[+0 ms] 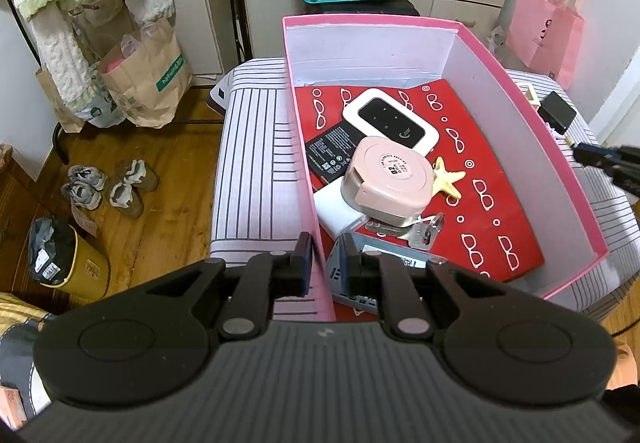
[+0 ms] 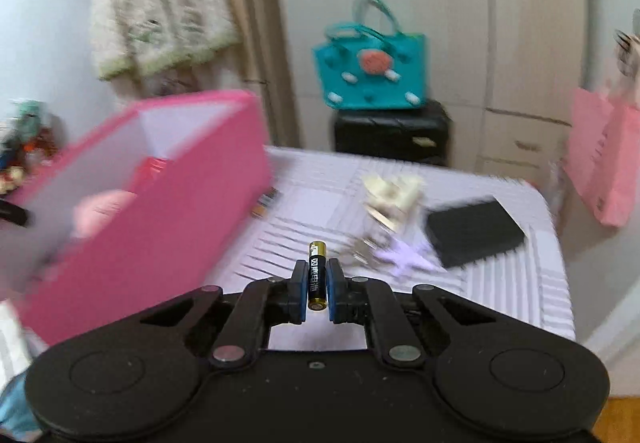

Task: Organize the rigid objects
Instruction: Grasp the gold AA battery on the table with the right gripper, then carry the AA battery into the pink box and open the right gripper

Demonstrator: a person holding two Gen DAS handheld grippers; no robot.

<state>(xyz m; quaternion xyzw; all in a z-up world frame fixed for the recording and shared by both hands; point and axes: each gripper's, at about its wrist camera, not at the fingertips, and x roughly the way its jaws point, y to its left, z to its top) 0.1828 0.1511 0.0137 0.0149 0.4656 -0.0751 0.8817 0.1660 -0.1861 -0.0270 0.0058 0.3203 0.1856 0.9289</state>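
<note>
Your right gripper (image 2: 317,289) has its fingers clamped on the battery (image 2: 316,275), held upright above the bed, just beside the box (image 2: 160,243). Left gripper (image 1: 326,263) pinches the box's near wall, I guess to steady it for the drop.

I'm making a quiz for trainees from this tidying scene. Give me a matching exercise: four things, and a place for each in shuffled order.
Things:
1. battery
2. starfish
3. black box
4. teal bag

Places:
A. on the black suitcase
B. inside the pink box
C. between the right gripper fingers
D. on the striped cloth, outside the pink box

Pairs: 1-C, 2-B, 3-D, 4-A
</note>
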